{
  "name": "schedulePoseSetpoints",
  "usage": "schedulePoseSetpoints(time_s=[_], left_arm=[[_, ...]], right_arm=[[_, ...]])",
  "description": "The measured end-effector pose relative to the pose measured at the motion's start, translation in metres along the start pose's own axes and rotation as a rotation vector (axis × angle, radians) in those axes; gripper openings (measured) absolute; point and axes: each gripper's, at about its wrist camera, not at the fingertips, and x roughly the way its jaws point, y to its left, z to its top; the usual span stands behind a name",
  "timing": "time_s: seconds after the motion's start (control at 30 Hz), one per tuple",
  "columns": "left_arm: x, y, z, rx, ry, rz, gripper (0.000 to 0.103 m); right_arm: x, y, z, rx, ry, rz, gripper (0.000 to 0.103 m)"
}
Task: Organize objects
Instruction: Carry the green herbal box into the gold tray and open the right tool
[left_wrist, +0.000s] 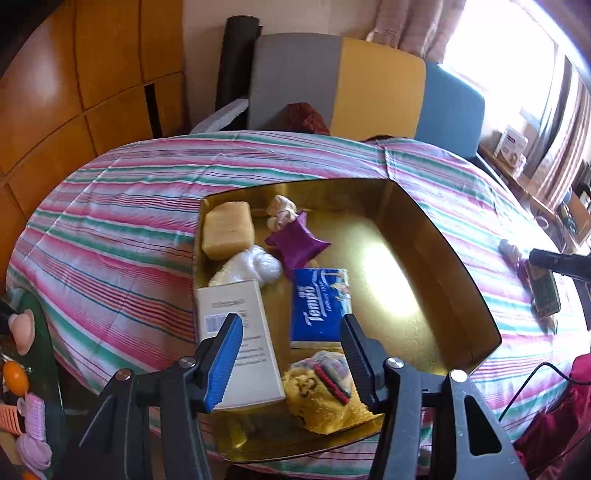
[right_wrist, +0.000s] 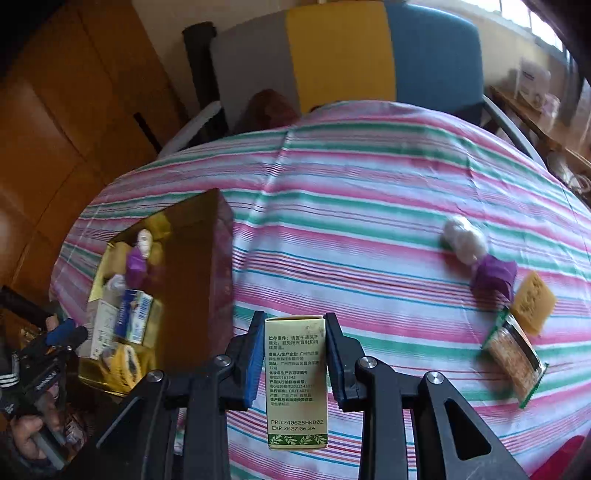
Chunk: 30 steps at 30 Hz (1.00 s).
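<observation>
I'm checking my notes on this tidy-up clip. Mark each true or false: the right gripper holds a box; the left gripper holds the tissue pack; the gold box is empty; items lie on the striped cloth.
1. The right gripper grips a green printed carton: true.
2. The left gripper holds the blue tissue pack: false; its jaws are open and hold nothing.
3. The gold box is empty: false; a yellow sponge and more lie inside.
4. Items lie on the striped cloth: true, for example a clear packet.
</observation>
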Motion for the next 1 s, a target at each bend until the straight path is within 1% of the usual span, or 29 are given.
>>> schedulePoseSetpoints(time_s=[0.1, 0.23, 0.37, 0.43, 0.6, 0.77, 0.87, 0.93, 1.0], left_arm=[[-0.003, 0.014, 0.001, -0.033, -0.007, 0.012, 0.055], [-0.002, 0.031, -0.001, -0.071, 0.0, 0.027, 0.055], [0.0, 0.042, -0.007, -0.09, 0.013, 0.032, 0.055], [0.001, 0.047, -0.009, -0.101, 0.018, 0.034, 0.055], [0.007, 0.055, -0.012, -0.121, 0.031, 0.028, 0.055], [0.008, 0.057, -0.013, -0.125, 0.037, 0.019, 0.055], [0.007, 0.057, -0.013, -0.126, 0.036, 0.019, 0.055], [0.006, 0.056, -0.012, -0.124, 0.032, 0.018, 0.055], [0.003, 0.054, -0.01, -0.118, 0.023, 0.019, 0.055]], right_arm=[[0.009, 0.047, 0.007, -0.067, 0.005, 0.081, 0.03], [0.044, 0.102, 0.005, -0.156, 0.072, 0.142, 0.03], [0.091, 0.135, -0.009, -0.194, 0.18, 0.166, 0.03], [0.106, 0.145, -0.016, -0.198, 0.221, 0.175, 0.03], [0.128, 0.161, -0.03, -0.209, 0.269, 0.172, 0.03], [0.139, 0.161, -0.04, -0.185, 0.294, 0.186, 0.033], [0.14, 0.156, -0.042, -0.156, 0.302, 0.204, 0.037], [0.136, 0.153, -0.043, -0.14, 0.297, 0.211, 0.038], [0.128, 0.147, -0.042, -0.117, 0.276, 0.226, 0.047]])
